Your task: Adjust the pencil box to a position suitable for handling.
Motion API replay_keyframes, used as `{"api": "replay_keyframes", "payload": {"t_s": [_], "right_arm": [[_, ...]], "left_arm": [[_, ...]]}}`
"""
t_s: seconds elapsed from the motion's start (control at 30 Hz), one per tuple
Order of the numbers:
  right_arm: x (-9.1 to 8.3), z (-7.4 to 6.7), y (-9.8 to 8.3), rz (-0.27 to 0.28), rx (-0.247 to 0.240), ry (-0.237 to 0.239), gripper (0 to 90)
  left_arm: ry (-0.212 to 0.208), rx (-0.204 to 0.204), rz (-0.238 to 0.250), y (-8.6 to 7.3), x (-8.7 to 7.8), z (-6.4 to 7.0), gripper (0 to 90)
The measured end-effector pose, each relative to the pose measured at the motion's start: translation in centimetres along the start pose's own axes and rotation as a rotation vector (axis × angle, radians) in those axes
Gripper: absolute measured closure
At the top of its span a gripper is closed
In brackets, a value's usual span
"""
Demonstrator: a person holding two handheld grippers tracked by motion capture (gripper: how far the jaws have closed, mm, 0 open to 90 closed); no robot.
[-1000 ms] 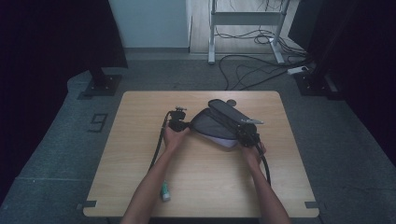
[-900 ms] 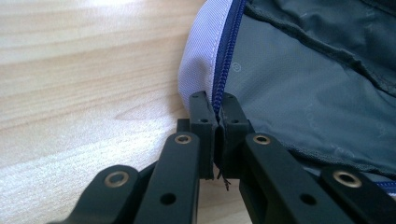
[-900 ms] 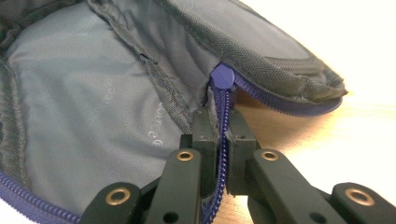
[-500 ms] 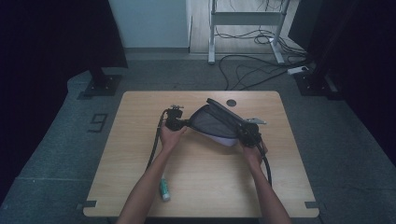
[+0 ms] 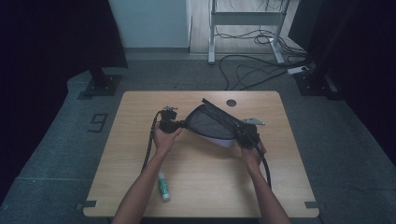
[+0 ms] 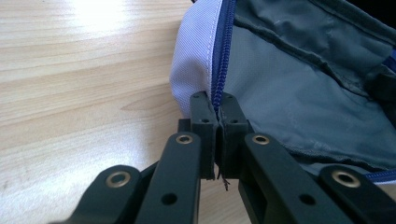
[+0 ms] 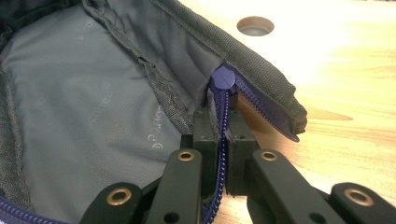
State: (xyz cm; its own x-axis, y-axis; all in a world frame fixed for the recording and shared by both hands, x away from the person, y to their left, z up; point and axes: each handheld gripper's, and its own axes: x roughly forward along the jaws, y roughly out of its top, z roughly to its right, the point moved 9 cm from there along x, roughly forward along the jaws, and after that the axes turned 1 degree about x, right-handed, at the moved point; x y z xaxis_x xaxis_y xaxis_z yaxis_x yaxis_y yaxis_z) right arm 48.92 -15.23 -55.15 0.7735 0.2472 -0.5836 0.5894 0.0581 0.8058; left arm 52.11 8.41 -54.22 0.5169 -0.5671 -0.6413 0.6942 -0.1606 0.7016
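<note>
Standing over a light wooden table (image 5: 201, 186), a person holds a two-jaw gripper in each hand, both clamped on a grey bag (image 5: 210, 125) with a blue zip. The bag lies near the middle of the table, toward its far side, stretched open between the two tools so that its grey lining faces upward.

Left gripper (image 5: 180, 125): seen from above at the bag's left end, with its cable trailing back along the forearm. In the left gripper view the jaws are pressed together on the bag's edge, pinching the blue zip (image 6: 218, 70) where pale lilac outer fabric meets the grey lining.

Right gripper (image 5: 243, 133): seen from above at the bag's right end, held by the right hand (image 5: 252, 154). In the right gripper view the jaws are clenched on the line of zip teeth, just below the blue zip slider (image 7: 223, 80); a dark woven strap edge runs past on the far side.

Other items: a round hole (image 5: 231, 103) in the tabletop beyond the bag; a small grey flat object (image 5: 254, 121) just beside the bag's right end, kind uncertain; a white tube with a green cap (image 5: 164, 186) lying near the left forearm, well apart from the bag.
</note>
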Motion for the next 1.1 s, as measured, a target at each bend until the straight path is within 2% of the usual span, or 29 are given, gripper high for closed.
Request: {"api": "replay_keyframes", "payload": {"t_s": [0.23,0.53,0.77,1.1], "right_arm": [[-0.8,-0.8,0.5,0.023,-0.021,0.008,84.4],[-1.8,-1.5,0.9,0.046,-0.033,0.022,84.5],[-2.4,-2.2,1.0,0.059,-0.053,0.033,84.5],[-3.0,-3.0,0.9,0.076,-0.070,0.055,84.6]], "left_arm": [[-0.012,-0.012,0.012,-0.4,-1.0,0.1,87.9],[-0.019,0.002,0.026,-1.1,-2.6,0.6,87.9],[-0.033,-0.008,0.035,-1.7,-3.4,0.5,87.9],[-0.043,0.002,0.041,-2.6,-4.7,0.7,87.9]]}}
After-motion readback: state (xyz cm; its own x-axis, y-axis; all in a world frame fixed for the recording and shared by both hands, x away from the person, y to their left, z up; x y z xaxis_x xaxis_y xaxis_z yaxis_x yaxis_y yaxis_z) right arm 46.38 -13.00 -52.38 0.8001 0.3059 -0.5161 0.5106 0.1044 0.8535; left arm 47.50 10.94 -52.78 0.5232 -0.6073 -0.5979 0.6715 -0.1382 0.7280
